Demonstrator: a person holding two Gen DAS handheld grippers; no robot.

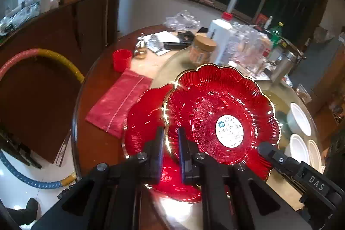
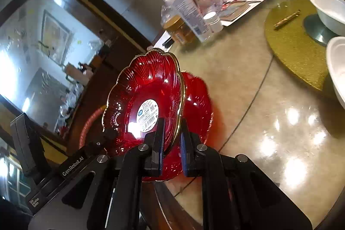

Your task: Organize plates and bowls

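Observation:
A red flower-shaped glass plate (image 1: 215,105) (image 2: 146,83) with a gold rim and a white sticker hangs tilted above the table, held from two sides. My left gripper (image 1: 171,139) is shut on its near left rim. My right gripper (image 2: 172,135) is shut on the opposite rim, and its tip (image 1: 262,147) shows in the left wrist view. Just beneath lies a second red plate (image 1: 142,122) (image 2: 198,105), flat on the table and partly covered by the held one. Three white bowls (image 1: 299,120) (image 2: 330,10) sit at the right.
A folded red cloth (image 1: 120,102) and a red cup (image 1: 122,59) lie left of the plates. Bottles, jars and clear plastic (image 1: 220,42) crowd the far side. A gold round mat (image 2: 295,46) lies by the bowls. The table edge (image 1: 75,122) curves close at left.

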